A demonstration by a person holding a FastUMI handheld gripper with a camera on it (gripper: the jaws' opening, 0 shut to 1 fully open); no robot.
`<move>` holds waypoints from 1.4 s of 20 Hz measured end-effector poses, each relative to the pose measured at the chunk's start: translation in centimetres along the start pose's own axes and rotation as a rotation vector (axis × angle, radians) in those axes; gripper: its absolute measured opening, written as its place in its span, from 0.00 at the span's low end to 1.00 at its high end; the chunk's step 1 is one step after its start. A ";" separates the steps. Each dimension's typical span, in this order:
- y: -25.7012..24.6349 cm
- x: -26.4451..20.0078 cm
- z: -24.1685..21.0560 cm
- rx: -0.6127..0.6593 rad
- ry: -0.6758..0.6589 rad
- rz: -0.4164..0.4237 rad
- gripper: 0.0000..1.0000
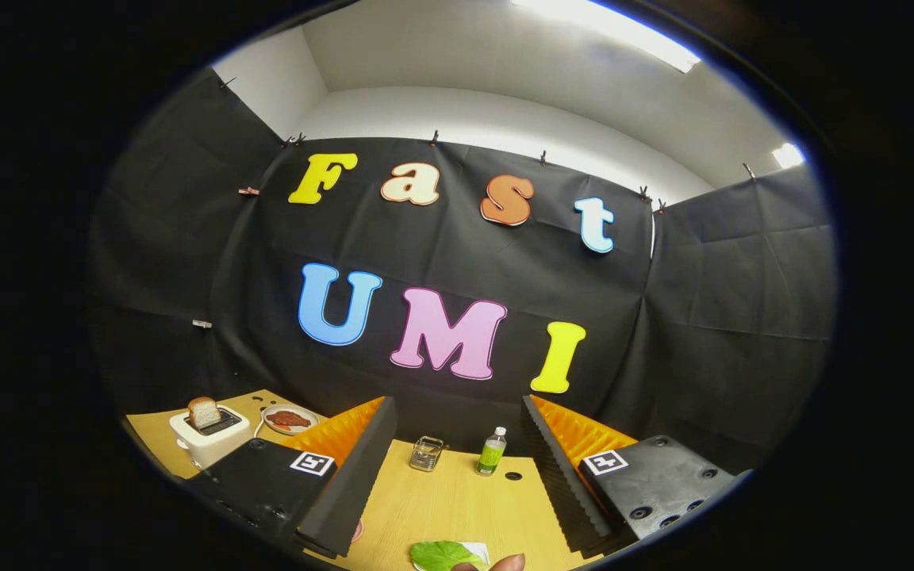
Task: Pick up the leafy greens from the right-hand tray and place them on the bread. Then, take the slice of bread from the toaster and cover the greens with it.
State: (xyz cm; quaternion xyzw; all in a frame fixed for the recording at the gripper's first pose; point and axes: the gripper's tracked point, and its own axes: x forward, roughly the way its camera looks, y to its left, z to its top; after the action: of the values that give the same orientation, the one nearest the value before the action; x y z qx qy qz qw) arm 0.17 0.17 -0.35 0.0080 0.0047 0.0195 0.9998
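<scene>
Booth: black cloth walls stood behind a light wooden table (457, 507), under a white ceiling with strip lights.
Your gripper (457, 476): you held it above the table with its fingers spread wide apart and nothing between them.
Leafy greens (443, 554): they lay low between your fingers, close under the tool, on a white tray (474, 549) of which little showed.
Fingertip (508, 562): one showed just beside the greens, at the tray's near side.
Toaster (209, 438): the white toaster stood on the table beyond your left finger, a slice of bread (204, 412) upright in its slot.
Plate (290, 419): it sat just right of the toaster, holding something reddish-brown.
Further off: a small glass container (426, 453) and a green bottle (492, 451) stood beyond your fingers, near the back wall.
</scene>
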 end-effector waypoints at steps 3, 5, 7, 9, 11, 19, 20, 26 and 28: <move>-0.2 0.4 -1.3 0.001 0.042 0.035 0.98; -0.8 0.9 -2.8 -0.027 0.076 0.051 0.98; -1.8 0.4 -4.5 -0.059 0.113 0.075 0.97; -2.1 0.5 -6.3 -0.076 0.153 0.108 0.97; -2.8 0.1 -9.0 -0.097 0.211 0.146 0.97; -2.8 -0.4 -22.7 -0.084 0.476 0.320 0.95; -2.6 -0.6 -24.5 -0.077 0.513 0.358 0.95; -1.6 -2.1 -34.5 -0.123 0.729 0.556 0.87; -1.3 -2.6 -37.4 -0.146 0.794 0.621 0.85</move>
State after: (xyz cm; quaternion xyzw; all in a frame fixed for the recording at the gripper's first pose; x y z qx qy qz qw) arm -2.74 -0.61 -37.78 -0.0688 0.3804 0.3176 0.8658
